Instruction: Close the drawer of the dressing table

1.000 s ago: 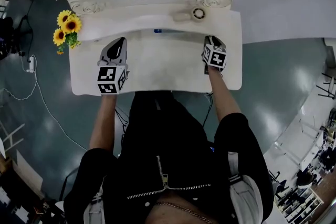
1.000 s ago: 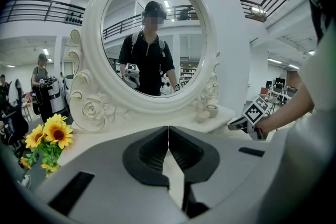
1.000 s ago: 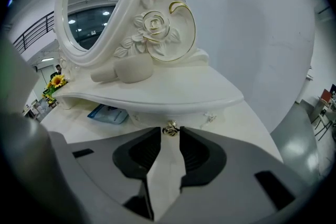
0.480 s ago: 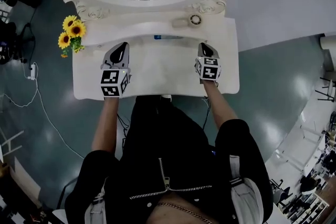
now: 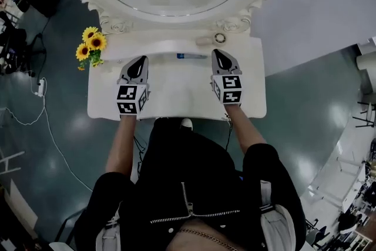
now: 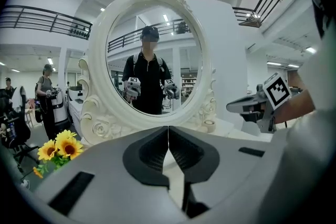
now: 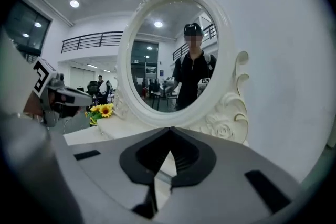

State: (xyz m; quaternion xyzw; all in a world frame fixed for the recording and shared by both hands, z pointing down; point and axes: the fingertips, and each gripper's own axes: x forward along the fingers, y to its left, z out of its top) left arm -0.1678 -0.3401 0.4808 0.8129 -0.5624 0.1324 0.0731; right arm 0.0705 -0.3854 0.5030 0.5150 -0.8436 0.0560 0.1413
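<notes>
Holding the left gripper (image 5: 139, 60) and the right gripper (image 5: 218, 53) closed, empty, above the dressing table (image 5: 176, 90), we cannot see its drawer beneath the tabletop's front edge.

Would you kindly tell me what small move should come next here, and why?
Probably draw both grippers back and stop: the left gripper and right gripper hang shut and empty above the dressing table, and no drawer shows past its front edge.

Left gripper (image 5: 139, 60) and right gripper (image 5: 218, 53) above white carved dressing table (image 5: 176, 98).
Slim blue-white tube (image 5: 189, 56) between their tips; yellow sunflower bunch (image 5: 91, 47) left of left gripper.
</notes>
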